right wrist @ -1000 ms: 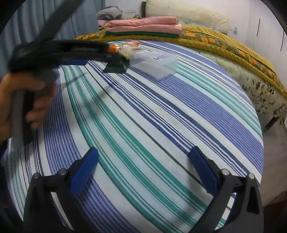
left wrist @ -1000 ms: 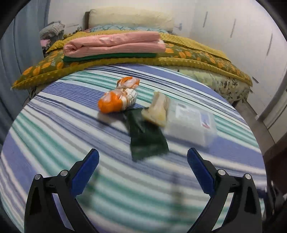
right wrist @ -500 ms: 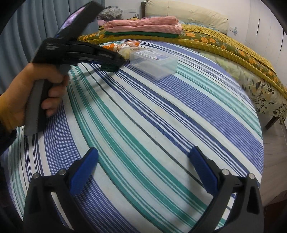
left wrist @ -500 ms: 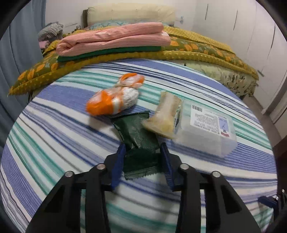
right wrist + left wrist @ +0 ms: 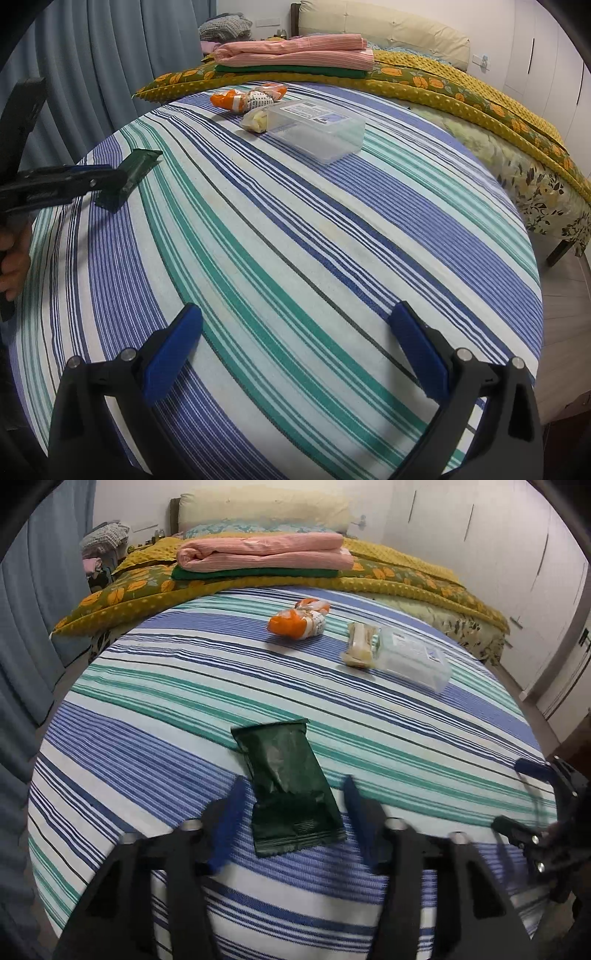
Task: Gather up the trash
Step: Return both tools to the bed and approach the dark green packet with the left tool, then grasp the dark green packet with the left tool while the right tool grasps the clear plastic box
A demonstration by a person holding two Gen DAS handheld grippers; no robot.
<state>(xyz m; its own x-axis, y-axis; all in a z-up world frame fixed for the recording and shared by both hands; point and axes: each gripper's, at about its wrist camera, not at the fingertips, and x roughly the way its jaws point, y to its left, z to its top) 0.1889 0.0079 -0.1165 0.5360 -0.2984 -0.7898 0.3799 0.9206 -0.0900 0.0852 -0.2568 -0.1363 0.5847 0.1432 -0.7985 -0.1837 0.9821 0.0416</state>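
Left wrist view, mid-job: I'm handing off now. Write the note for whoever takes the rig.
Left tool: jaws opening, dark green wrapper lying between the pads on the striped tablecloth, no longer gripped.
Right tool: open, empty, over bare cloth.
Far side: orange-and-white wrapper, pale food packet against the clear plastic box.
Done: green wrapper dragged away from the pile.
Left: every piece; no bin in view.

Striped cloth (image 5: 155, 716) covers the round table (image 5: 509, 373). Green wrapper (image 5: 288, 786) lies flat btwn the left gripper's (image 5: 291, 812) opening jaws, pads not touching it. Far ahead of that gripper: orange wrapper (image 5: 295, 622), w/ pale packet (image 5: 360, 648) touching clear plastic box (image 5: 413, 657), to the right.
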